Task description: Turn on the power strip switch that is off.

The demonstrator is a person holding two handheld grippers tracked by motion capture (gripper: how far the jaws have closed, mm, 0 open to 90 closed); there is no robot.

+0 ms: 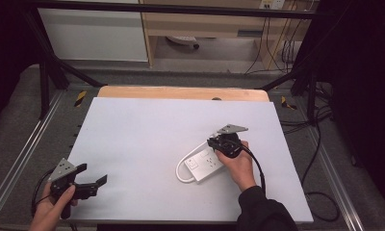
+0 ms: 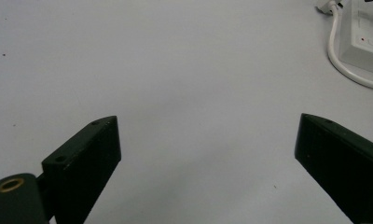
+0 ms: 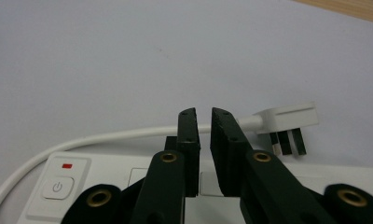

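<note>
right gripper (image 3: 203,114): jaws nearly together on white cable (image 3: 105,136) over power strip (image 1: 202,163) (near table's (image 1: 133,125) right edge) | left gripper (image 2: 208,140): jaws spread, front-left corner

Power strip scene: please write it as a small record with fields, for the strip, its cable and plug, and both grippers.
surface: white table top
power strip: white, lies flat right of centre; switch with a red mark at one end
cable: white, curves from the switch end along the strip's far side
plug: white, lies on the table beyond the strip, not inserted
right gripper: above the strip, jaws nearly shut with a thin gap, nothing visibly between them
left gripper: jaws wide open, holds nothing, over bare table
</note>
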